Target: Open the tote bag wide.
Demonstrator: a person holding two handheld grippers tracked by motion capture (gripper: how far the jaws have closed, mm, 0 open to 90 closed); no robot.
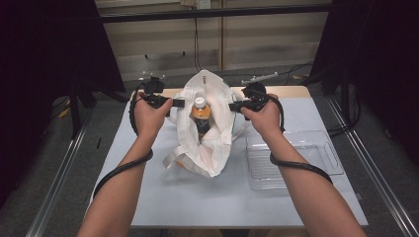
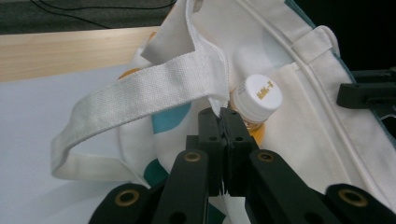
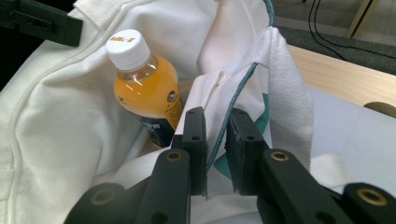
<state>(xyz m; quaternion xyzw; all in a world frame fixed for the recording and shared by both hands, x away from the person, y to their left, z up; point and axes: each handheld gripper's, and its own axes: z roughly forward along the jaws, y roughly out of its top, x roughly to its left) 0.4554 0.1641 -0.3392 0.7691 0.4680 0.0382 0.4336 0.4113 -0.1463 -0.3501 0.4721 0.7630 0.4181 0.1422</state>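
- The white cloth bag [image 1: 207, 133] lies mid-table [image 1: 163, 197], soft and floppy, with an orange drink bottle [image 1: 200, 114] inside.
- Left tool [image 2: 223, 116] is clamped on the bag's rim.
- Right tool [image 3: 215, 122] stands narrow around the opposite hem, seemingly pinching it.
- The bottle probably adds sag; the stitched rims offer the best grip.

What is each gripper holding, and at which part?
Both hold the white cloth bag at its mouth: the left gripper is shut on one side's rim, and the right gripper has the opposite rim between its jaws.
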